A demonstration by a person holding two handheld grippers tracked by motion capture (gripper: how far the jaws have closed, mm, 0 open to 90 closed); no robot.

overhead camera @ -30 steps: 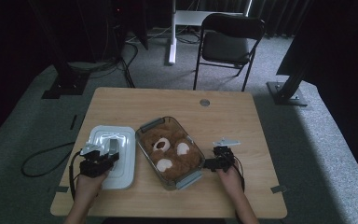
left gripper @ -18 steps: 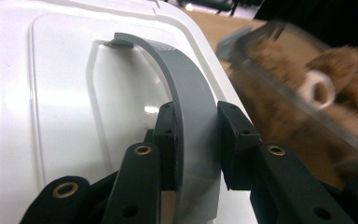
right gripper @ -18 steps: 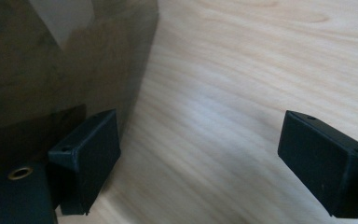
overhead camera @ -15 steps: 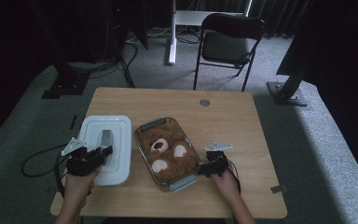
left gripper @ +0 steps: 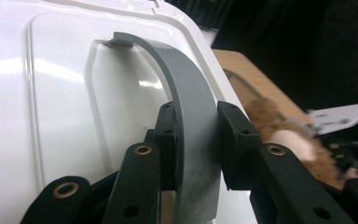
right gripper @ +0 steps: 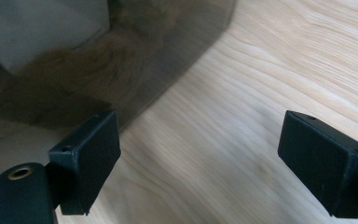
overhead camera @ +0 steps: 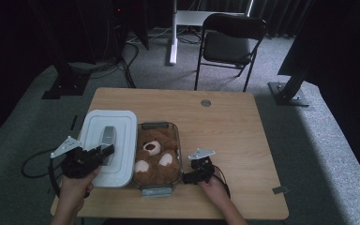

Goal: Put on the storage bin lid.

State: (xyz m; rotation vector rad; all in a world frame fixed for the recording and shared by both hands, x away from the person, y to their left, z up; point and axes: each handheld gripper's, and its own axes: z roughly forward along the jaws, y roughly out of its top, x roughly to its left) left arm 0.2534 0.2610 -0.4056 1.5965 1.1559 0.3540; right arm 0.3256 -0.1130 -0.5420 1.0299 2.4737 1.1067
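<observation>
Now my left gripper (left gripper: 196,140) pinched the grey handle (left gripper: 186,93) of the white lid (overhead camera: 108,145). My right gripper (right gripper: 205,158) sat spread wide just beside the glass dish (overhead camera: 176,140) holding the teddy bear (overhead camera: 155,157).

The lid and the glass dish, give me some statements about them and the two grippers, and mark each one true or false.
1. The left gripper is shut on the lid's grey handle. True.
2. The right gripper is clamped on the dish. False: its jaws stand wide open over the table, beside the dish's corner.
3. The lid covers the dish. False: it lies to the left of the dish, which is uncovered.
4. A teddy bear lies in the dish. True.
5. The lid is black. False: it is white.
</observation>
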